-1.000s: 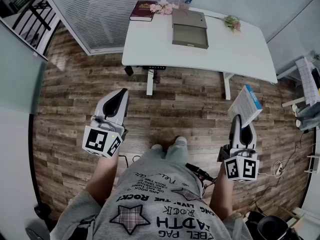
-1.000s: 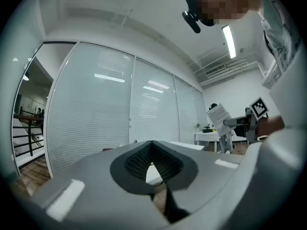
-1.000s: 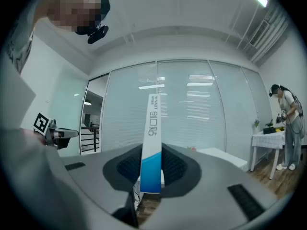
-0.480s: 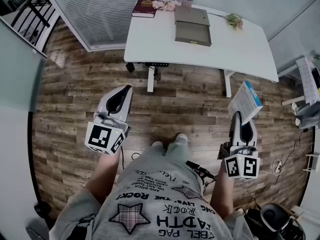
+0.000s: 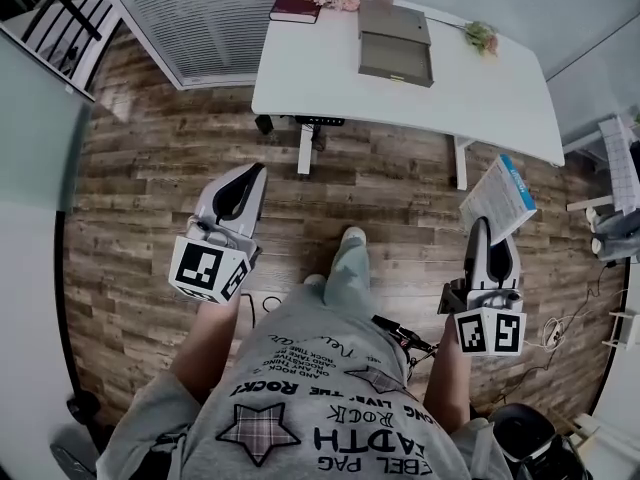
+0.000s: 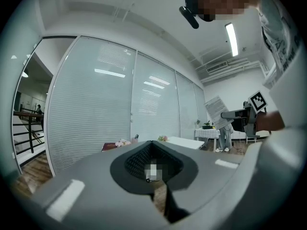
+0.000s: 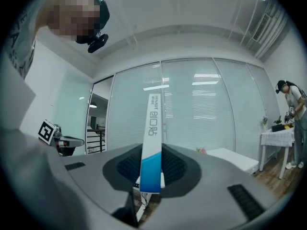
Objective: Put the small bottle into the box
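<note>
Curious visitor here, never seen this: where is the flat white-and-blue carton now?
In the head view, the flat white-and-blue carton is at the right, clamped in the right claw above the wooden floor, short of the white table.

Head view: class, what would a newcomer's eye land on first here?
Probably the white-and-blue carton clamped in the right tool, at the picture's right. Then the grey box on the white table ahead, and the left tool at the left, shut and empty.
</note>
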A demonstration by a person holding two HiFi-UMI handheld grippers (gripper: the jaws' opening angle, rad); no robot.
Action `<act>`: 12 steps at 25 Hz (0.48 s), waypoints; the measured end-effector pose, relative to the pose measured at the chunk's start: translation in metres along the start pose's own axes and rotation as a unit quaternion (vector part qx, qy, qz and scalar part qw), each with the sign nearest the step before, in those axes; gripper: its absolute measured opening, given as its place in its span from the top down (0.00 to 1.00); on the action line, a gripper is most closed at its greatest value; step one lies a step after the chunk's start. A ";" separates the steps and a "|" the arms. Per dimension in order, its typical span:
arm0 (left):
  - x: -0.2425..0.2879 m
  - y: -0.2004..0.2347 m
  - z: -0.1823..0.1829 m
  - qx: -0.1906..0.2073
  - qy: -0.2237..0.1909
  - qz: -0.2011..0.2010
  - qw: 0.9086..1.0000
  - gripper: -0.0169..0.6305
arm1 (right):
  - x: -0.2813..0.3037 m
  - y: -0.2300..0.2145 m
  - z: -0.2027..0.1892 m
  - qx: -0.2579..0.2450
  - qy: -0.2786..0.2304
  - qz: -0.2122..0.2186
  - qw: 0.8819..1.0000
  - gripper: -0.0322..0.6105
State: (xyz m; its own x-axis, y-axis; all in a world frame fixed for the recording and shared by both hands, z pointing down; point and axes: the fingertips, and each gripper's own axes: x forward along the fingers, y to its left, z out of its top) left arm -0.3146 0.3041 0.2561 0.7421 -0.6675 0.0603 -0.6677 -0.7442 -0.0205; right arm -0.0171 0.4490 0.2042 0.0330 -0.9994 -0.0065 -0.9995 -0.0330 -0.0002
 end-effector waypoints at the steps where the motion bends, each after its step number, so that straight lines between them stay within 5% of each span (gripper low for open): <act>1: 0.002 0.002 0.000 0.001 0.000 0.002 1.000 0.96 | 0.005 -0.001 -0.001 0.000 0.000 0.003 1.000 0.81; 12: 0.056 0.024 0.012 0.000 0.001 0.031 1.000 0.96 | 0.080 -0.032 0.003 0.006 -0.002 0.034 0.999 0.81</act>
State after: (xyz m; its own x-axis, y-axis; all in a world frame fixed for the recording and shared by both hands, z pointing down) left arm -0.2885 0.2485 0.2469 0.6998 -0.7117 0.0617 -0.7118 -0.7020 -0.0248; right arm 0.0173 0.3702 0.2003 -0.0349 -0.9993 -0.0107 -0.9993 0.0350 -0.0117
